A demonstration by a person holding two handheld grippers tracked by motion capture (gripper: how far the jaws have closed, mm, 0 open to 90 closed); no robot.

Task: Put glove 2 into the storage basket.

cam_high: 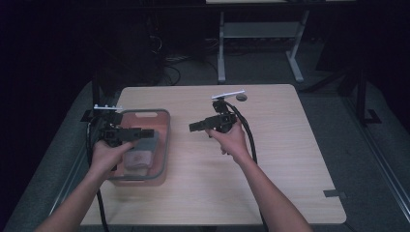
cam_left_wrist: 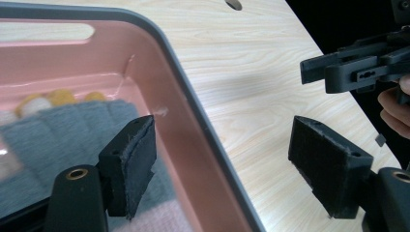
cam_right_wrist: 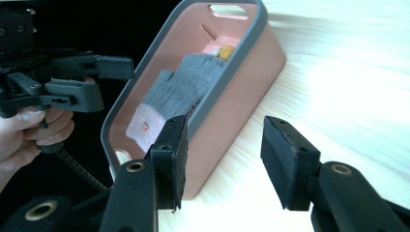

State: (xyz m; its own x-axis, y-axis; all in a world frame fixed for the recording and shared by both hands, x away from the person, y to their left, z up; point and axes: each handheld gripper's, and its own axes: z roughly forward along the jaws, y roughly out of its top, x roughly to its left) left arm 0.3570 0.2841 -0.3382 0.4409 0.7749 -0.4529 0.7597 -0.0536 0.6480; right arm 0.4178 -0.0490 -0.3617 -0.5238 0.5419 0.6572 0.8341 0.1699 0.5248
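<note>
Both grippers (cam_left_wrist: pixel 222 159) (cam_right_wrist: pixel 222 154) gape empty — right gripper view reveals cloth (cam_right_wrist: pixel 186 82) inside basin (cam_right_wrist: pixel 241 92).

A dim lab or office: a bare wooden table (cam_high: pixel 270 159), grey carpet, metal desk legs (cam_high: pixel 221 48) and floor cables behind.

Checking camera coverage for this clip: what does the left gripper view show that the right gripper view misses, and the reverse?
Left gripper view alone: the left gripper's own open jaws straddling the pink bin's grey rim, one jaw inside and one over the table, plus a dark hole in the tabletop.

Right gripper view alone: the bin's outer wall, both handle slots, and the whole grey knitted cloth with its pink end.

Both share: the bin's pink interior, the grey cloth, some yellow pieces behind it, the light wood table, and the other hand's gripper.
</note>
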